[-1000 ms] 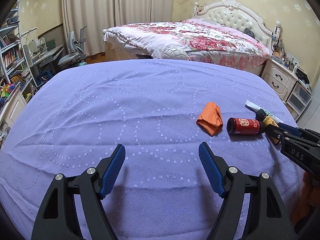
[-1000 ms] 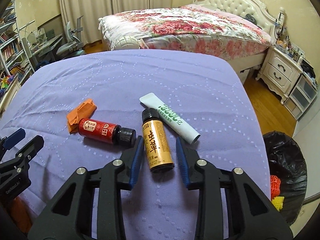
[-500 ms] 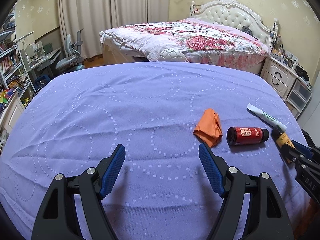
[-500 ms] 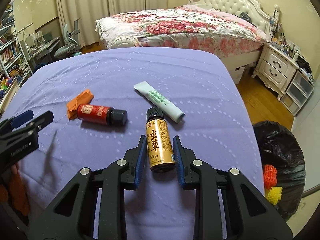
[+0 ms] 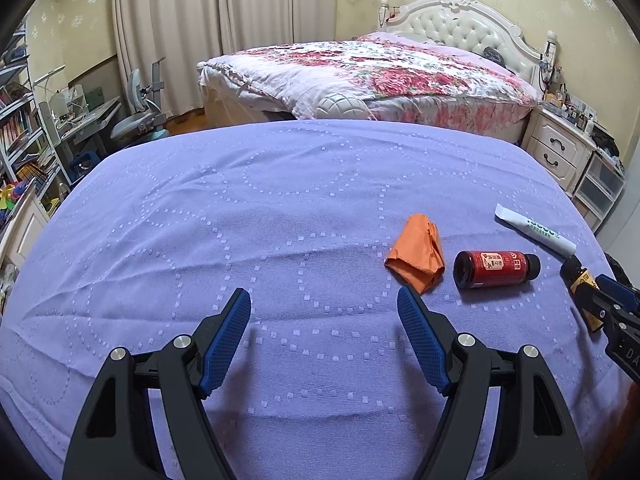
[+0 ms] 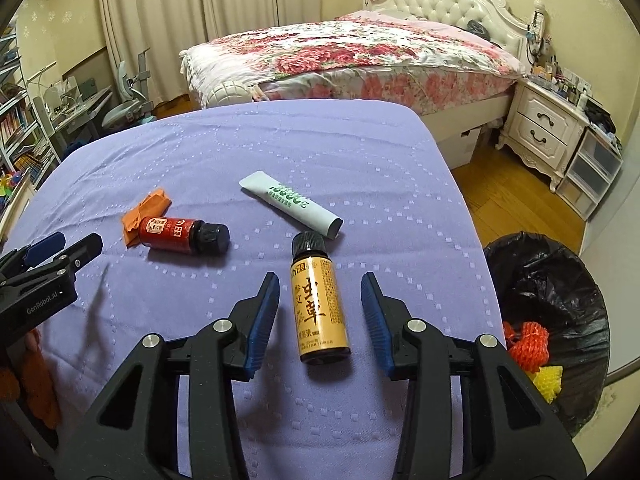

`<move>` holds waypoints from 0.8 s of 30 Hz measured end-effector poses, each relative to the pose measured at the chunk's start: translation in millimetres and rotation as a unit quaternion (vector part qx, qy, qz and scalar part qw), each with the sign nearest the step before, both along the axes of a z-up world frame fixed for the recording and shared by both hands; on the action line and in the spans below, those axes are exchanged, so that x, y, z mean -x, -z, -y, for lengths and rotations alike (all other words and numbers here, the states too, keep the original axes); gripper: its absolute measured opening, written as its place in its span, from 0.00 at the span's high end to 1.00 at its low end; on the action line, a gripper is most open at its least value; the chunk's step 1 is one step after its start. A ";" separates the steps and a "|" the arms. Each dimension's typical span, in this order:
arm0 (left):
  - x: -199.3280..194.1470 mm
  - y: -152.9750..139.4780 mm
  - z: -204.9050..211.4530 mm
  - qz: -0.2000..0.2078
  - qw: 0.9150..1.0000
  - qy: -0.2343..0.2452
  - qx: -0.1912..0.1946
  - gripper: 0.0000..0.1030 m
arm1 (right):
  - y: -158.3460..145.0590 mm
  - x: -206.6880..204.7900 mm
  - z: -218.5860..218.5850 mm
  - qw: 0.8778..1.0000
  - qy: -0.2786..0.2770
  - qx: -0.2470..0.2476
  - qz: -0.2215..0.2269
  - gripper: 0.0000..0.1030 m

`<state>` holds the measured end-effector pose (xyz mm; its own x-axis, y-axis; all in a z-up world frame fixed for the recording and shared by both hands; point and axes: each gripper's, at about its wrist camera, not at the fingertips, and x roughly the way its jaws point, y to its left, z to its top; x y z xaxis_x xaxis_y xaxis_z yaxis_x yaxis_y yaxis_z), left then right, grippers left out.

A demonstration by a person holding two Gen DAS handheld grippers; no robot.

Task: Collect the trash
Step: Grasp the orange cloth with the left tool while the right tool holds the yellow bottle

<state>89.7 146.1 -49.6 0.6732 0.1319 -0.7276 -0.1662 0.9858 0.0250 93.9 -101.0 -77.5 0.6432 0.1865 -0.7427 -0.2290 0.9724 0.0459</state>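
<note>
The small gold-labelled glass bottle with a black cap point(image 6: 318, 300) lies on the purple-clothed counter point(image 6: 360, 152) between the right gripper point(image 6: 320, 312)'s fingers, which have just been opening and stand clear of it; rigid, smooth, likely to roll, best pinched mid-body.

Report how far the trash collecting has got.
Done: orange and yellow pieces lie in the black bin. In hand: nothing; the right tool has just been opening around the gold bottle, pads clear. Left on the purple cloth: gold bottle, red bottle, tube, orange wrapper.
</note>
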 end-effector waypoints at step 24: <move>-29.2 -1.8 20.0 0.005 0.999 0.041 -0.006 0.28 | 2.8 -3.3 7.5 1.000 0.014 0.013 0.001 0.77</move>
